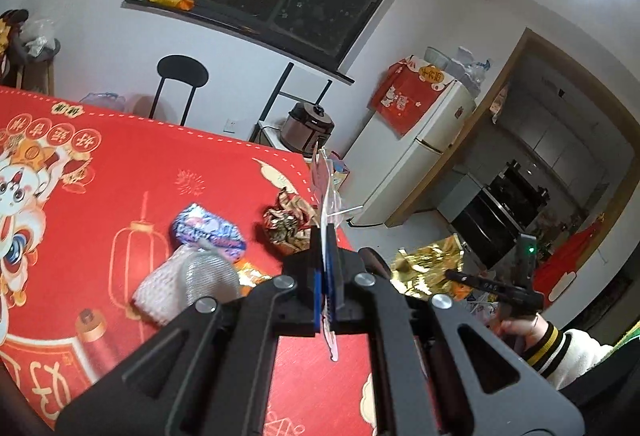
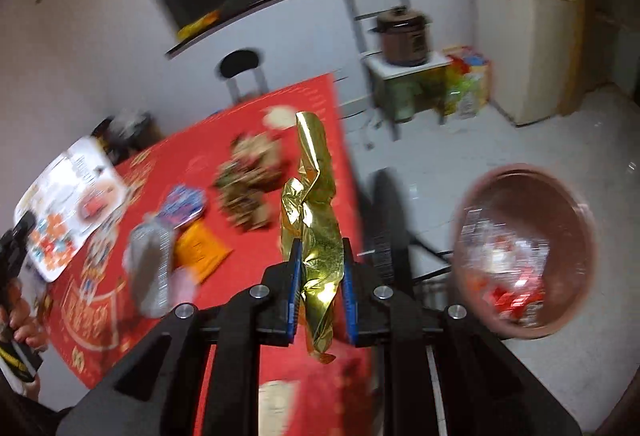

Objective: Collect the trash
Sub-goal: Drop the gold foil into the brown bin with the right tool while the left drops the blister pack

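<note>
My left gripper (image 1: 325, 236) is shut on a flat white plastic package (image 1: 323, 183), seen edge-on above the red tablecloth (image 1: 100, 195); it also shows at the left of the right wrist view (image 2: 72, 199). My right gripper (image 2: 320, 256) is shut on a crumpled gold foil wrapper (image 2: 314, 195), held above the table's right edge; it also shows in the left wrist view (image 1: 428, 268). On the cloth lie a blue-purple wrapper (image 1: 208, 230), a silver-white pouch (image 1: 188, 282), an orange wrapper (image 2: 200, 250) and a brown-gold crumpled wrapper (image 1: 286, 220). A brown basin (image 2: 524, 256) with trash sits on the floor at right.
A black stool (image 1: 182, 75) stands behind the table. A rice cooker (image 1: 308, 127) sits on a small stand, with a white fridge (image 1: 424, 139) beside it. A dark window is on the back wall. A black chair back (image 2: 386, 220) stands by the table's right edge.
</note>
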Demonstrator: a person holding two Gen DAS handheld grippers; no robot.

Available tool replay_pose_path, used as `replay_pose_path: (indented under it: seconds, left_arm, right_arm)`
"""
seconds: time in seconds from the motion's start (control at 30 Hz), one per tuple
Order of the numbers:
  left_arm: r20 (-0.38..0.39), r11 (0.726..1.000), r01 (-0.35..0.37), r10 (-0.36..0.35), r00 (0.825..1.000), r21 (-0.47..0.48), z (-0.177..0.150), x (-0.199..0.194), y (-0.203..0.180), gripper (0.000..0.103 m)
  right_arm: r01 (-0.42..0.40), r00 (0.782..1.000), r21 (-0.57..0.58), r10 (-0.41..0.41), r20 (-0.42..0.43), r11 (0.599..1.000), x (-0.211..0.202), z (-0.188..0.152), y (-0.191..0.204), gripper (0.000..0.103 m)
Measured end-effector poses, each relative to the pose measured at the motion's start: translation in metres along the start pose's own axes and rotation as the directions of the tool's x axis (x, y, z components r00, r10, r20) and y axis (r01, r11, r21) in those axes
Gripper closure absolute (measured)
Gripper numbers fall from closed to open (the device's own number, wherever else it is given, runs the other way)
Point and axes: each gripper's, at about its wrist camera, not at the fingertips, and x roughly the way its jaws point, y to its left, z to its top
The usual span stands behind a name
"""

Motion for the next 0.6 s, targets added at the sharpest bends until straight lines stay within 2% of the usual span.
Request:
replay_pose_path:
  seconds: [0.23, 0.4, 0.5, 0.53, 0.57, 0.6]
  left_arm:
    - [-0.013, 1.000, 0.003, -0.003, 1.000, 0.021, 0.003, 0.030, -0.031, 0.097]
    - [-0.019, 0.999, 0.008, -0.008, 1.000, 0.037, 0.005, 0.050, -0.051, 0.097]
    - [-0.026, 0.999, 0.019, -0.018, 1.000, 0.050, 0.006, 0.063, -0.065, 0.097]
    - [-0.028, 0.998, 0.024, -0.022, 0.999, 0.054, 0.006, 0.067, -0.070, 0.097]
    - [-0.031, 0.998, 0.027, -0.026, 0.999, 0.059, 0.007, 0.070, -0.074, 0.097]
    - [-0.034, 0.997, 0.032, -0.030, 0.999, 0.064, 0.007, 0.074, -0.078, 0.097]
  right_arm:
    - [0.161, 0.987, 0.129, -0.163, 0.005, 0.978, -0.005, 0.011, -0.104, 0.085]
    - [0.206, 0.979, 0.168, -0.203, -0.036, 0.964, 0.007, 0.012, -0.149, 0.084]
    - [0.209, 0.978, 0.171, -0.201, -0.062, 0.963, 0.014, 0.013, -0.162, 0.084]
    - [0.207, 0.978, 0.171, -0.198, -0.069, 0.963, 0.015, 0.014, -0.164, 0.078]
    - [0.212, 0.977, 0.172, -0.203, -0.068, 0.962, 0.015, 0.015, -0.165, 0.064]
    - [0.219, 0.976, 0.172, -0.212, -0.057, 0.961, 0.010, 0.016, -0.167, 0.057]
